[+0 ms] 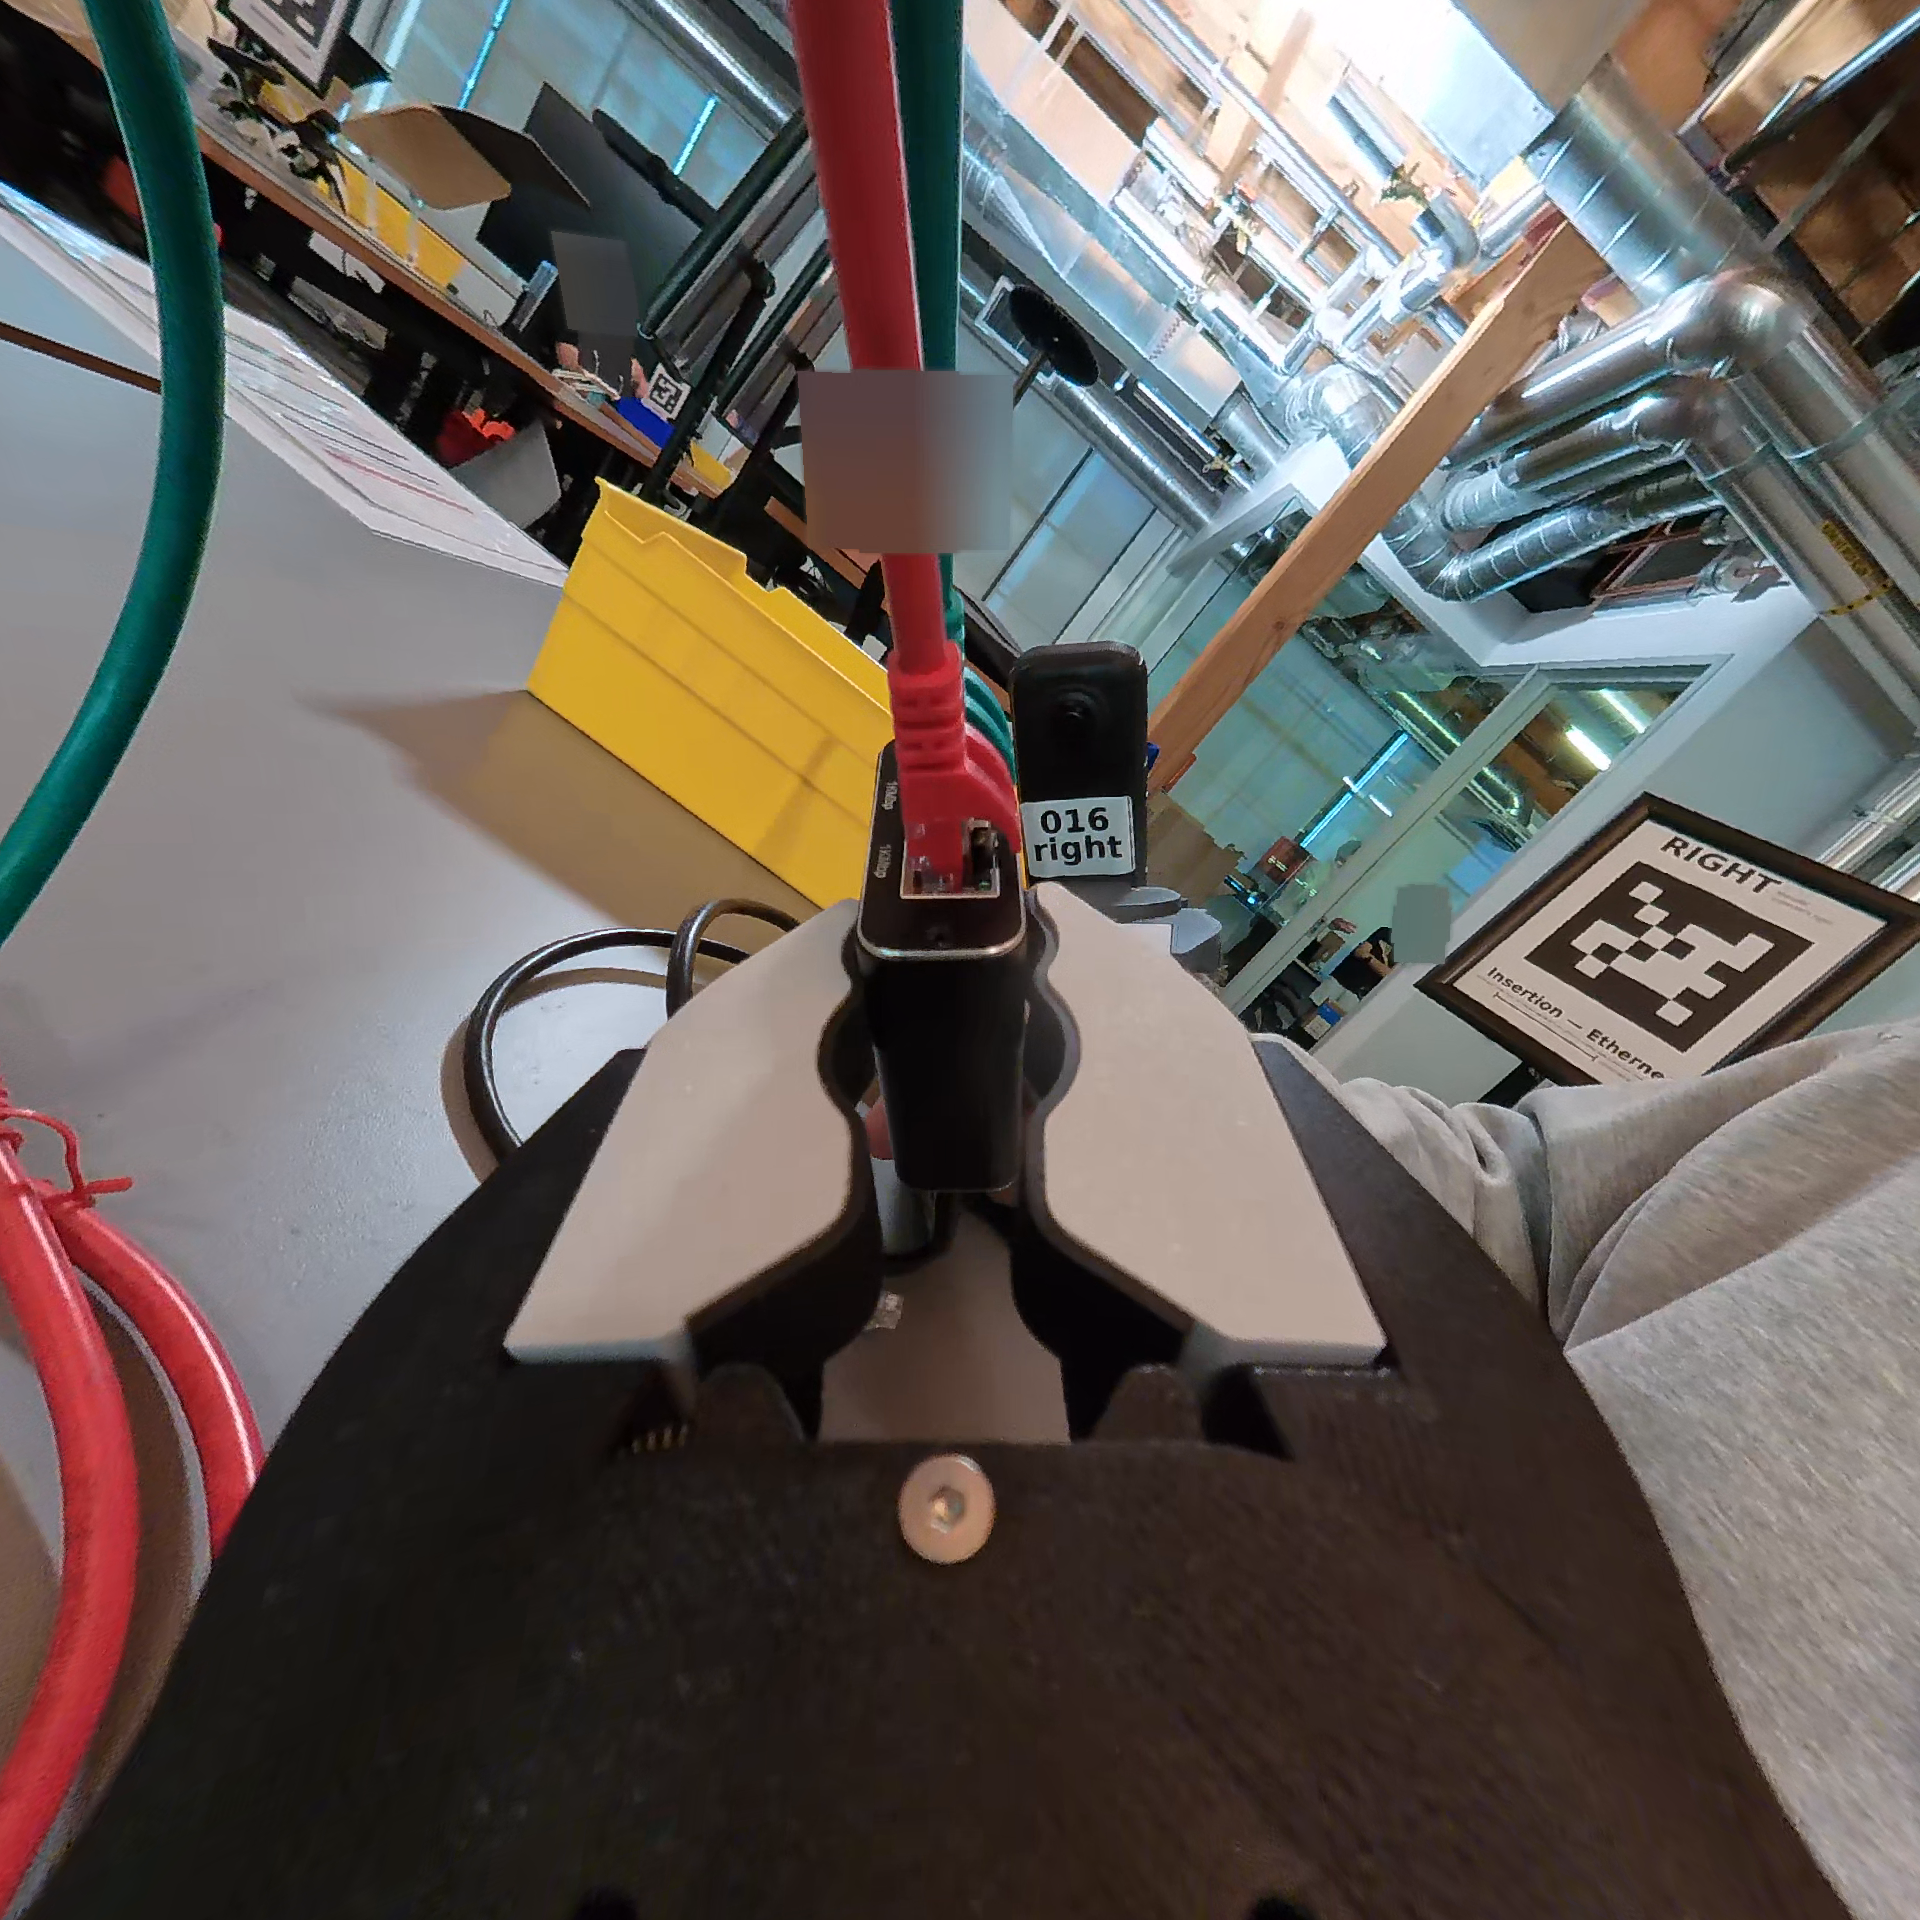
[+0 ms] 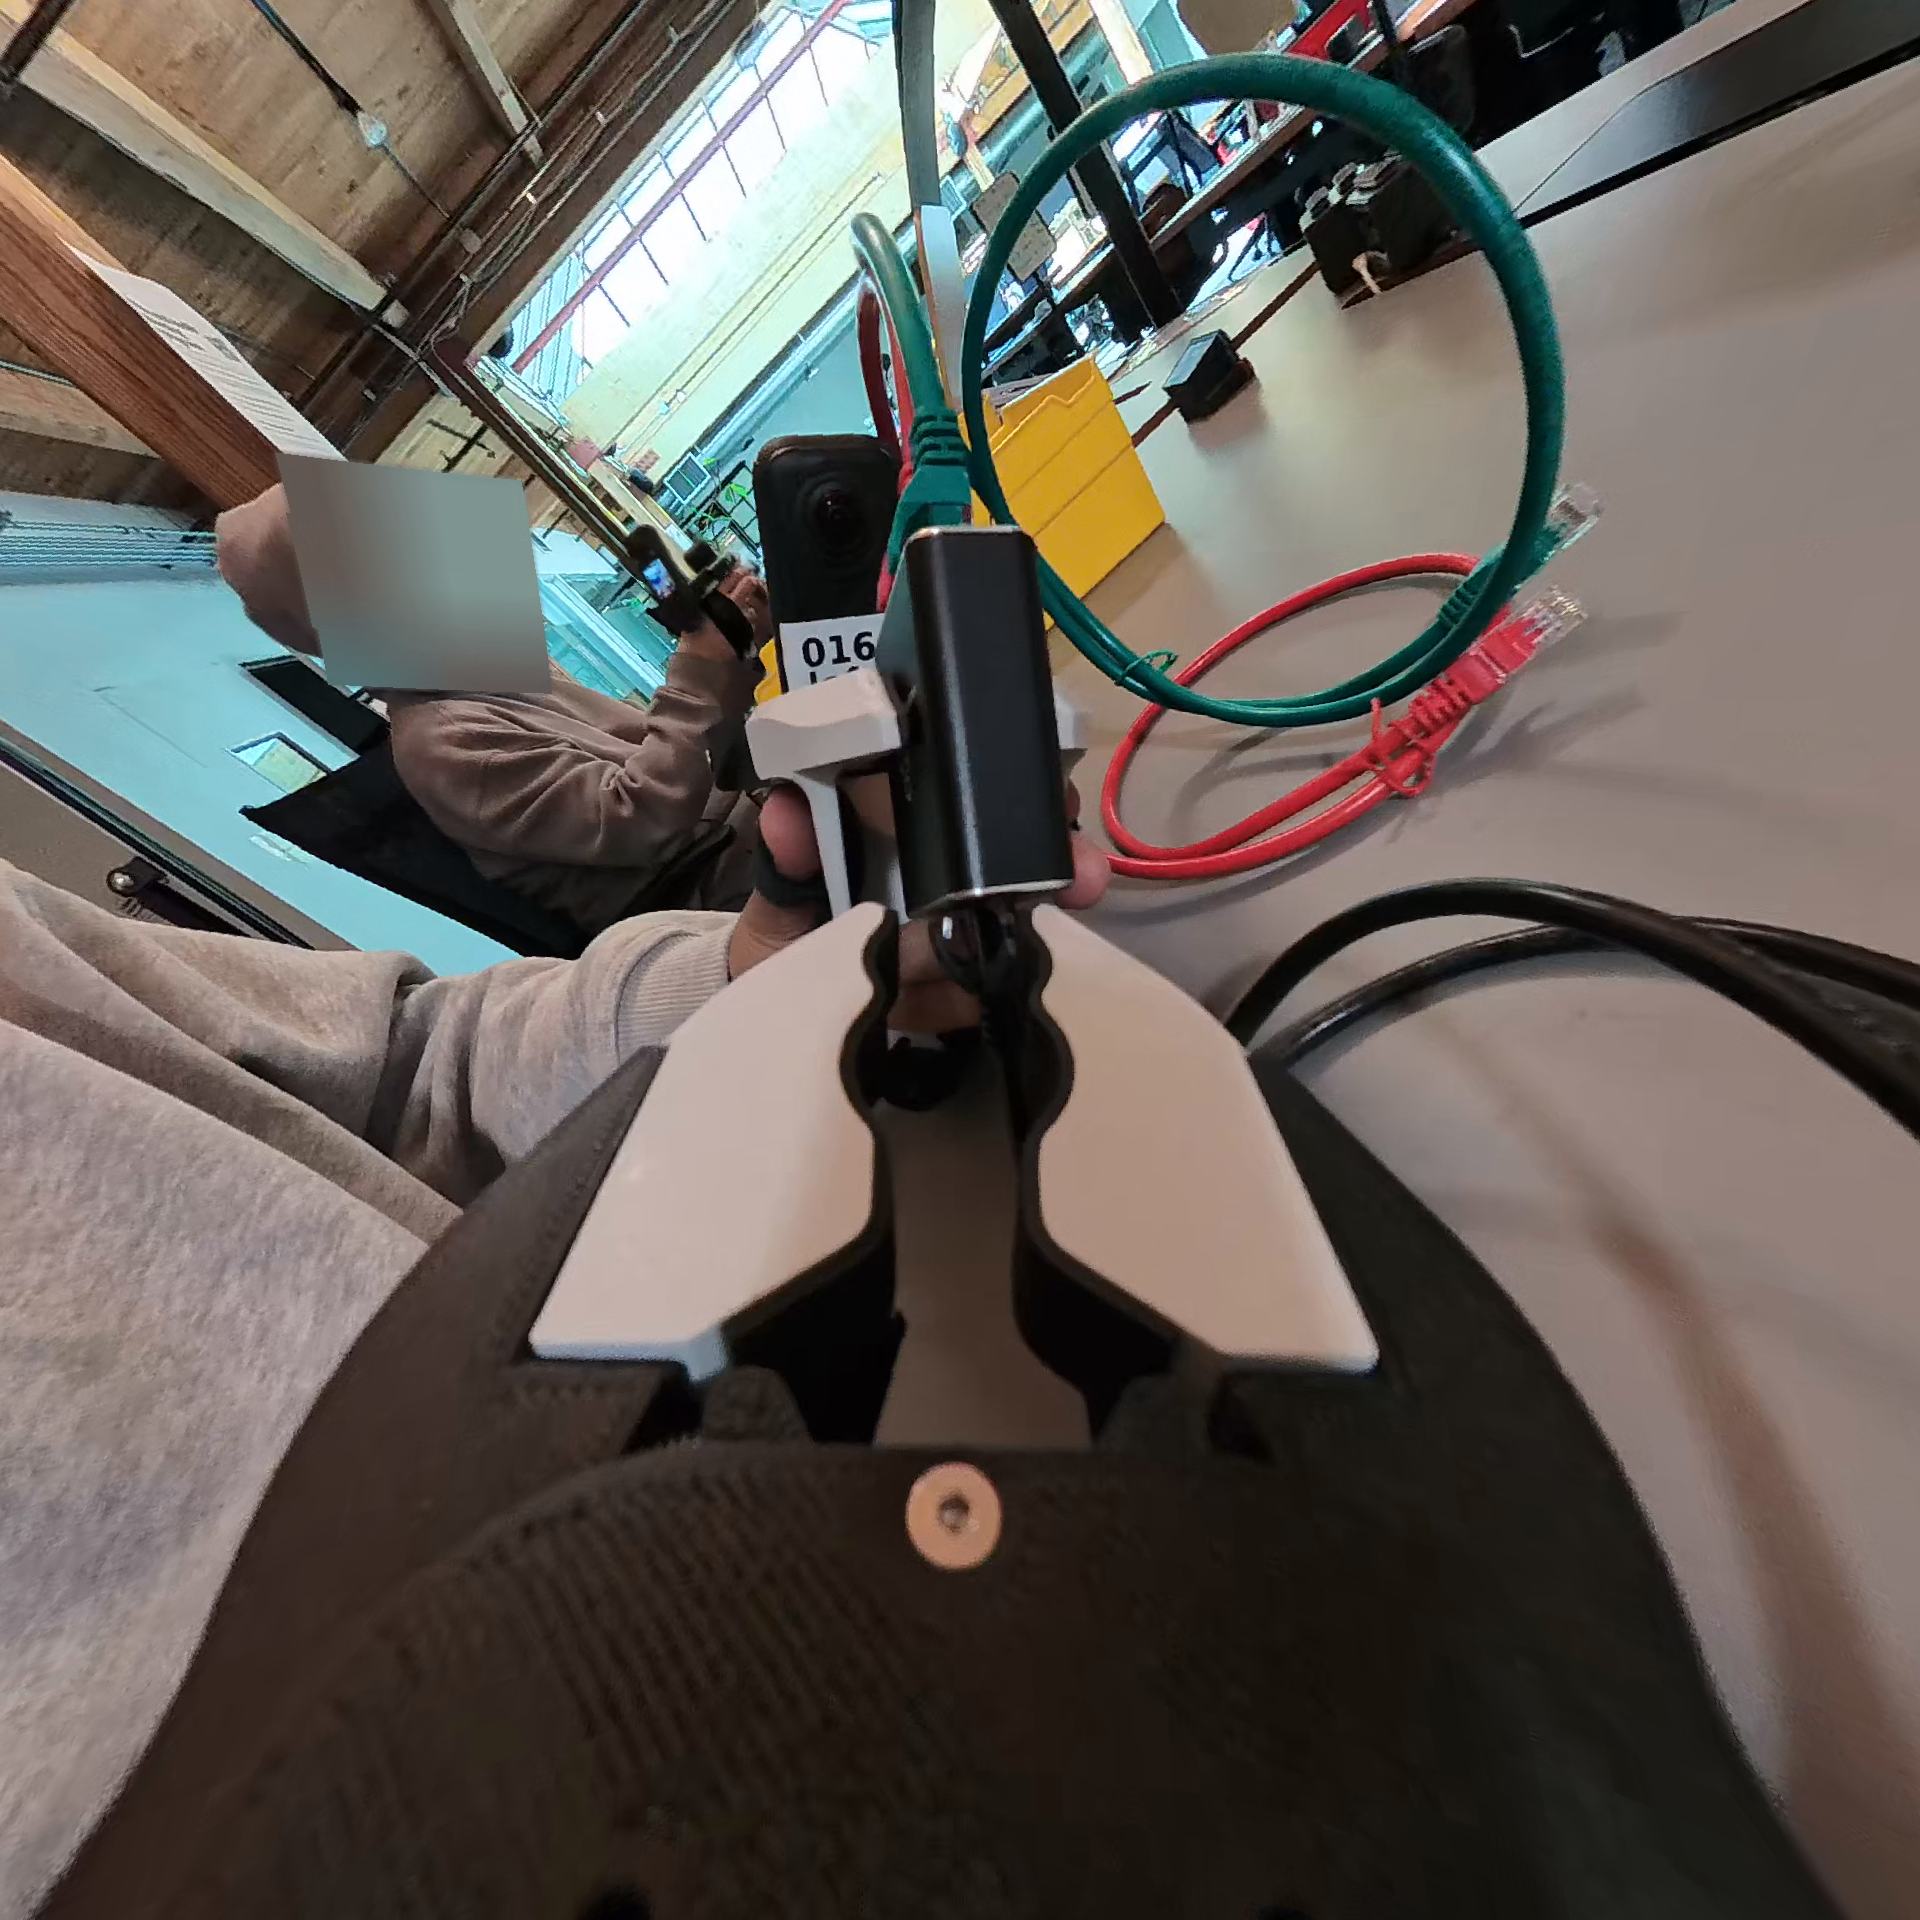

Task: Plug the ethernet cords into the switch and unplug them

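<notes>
While the left tool [image 1: 943, 935] clamps the switch [image 1: 940, 1029], the red cord [image 1: 928, 727] sits plugged in.

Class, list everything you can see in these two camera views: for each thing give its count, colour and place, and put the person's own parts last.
Switch: one, black, clamped in the left gripper.
Ethernet cords: two, red and green, plugged into the switch.
Free plugs: two, clear, resting on the table.
Power cable: one, black, on the table.
Bin: one, yellow, on the table.
Table: one, grey.
Marker sign: one, black and white, framed, right background.
Left gripper: shut on the switch.
Right gripper: grey-fingered, at the switch's cable end.
Sleeve: grey.
</notes>
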Available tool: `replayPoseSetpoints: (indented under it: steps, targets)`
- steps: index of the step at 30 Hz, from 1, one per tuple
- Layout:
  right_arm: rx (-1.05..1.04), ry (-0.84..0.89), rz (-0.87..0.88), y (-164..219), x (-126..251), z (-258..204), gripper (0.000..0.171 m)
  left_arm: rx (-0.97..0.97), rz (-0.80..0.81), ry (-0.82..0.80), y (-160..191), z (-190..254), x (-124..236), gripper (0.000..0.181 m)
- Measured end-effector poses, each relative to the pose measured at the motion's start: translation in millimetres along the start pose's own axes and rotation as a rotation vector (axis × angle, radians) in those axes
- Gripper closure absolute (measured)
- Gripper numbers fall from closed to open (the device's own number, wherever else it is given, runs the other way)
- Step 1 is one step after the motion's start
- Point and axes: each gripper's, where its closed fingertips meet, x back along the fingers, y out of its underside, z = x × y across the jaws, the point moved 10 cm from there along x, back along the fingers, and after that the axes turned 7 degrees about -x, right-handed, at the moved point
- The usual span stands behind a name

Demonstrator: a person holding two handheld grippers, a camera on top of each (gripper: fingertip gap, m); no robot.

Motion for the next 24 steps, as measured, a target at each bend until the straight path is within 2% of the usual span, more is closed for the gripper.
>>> replayPoseSetpoints:
  steps: [6,12,24]
  targets:
    - [0.035,0.028,-0.036,2.4,-3.1,-1.3,0.152,-0.005,0.000,0.016,0.1,1.3,-1.0,0.157]
    - [0.154,0.094,-0.053,1.8,-2.9,-7.8,0.155,0.000,0.001,0.031,0.3,2.0,-1.4,0.157]
    - [-0.035,0.117,-0.085,0.2,-4.0,-4.9,0.157,0.062,0.018,0.042,1.6,-2.7,-1.3,0.158]
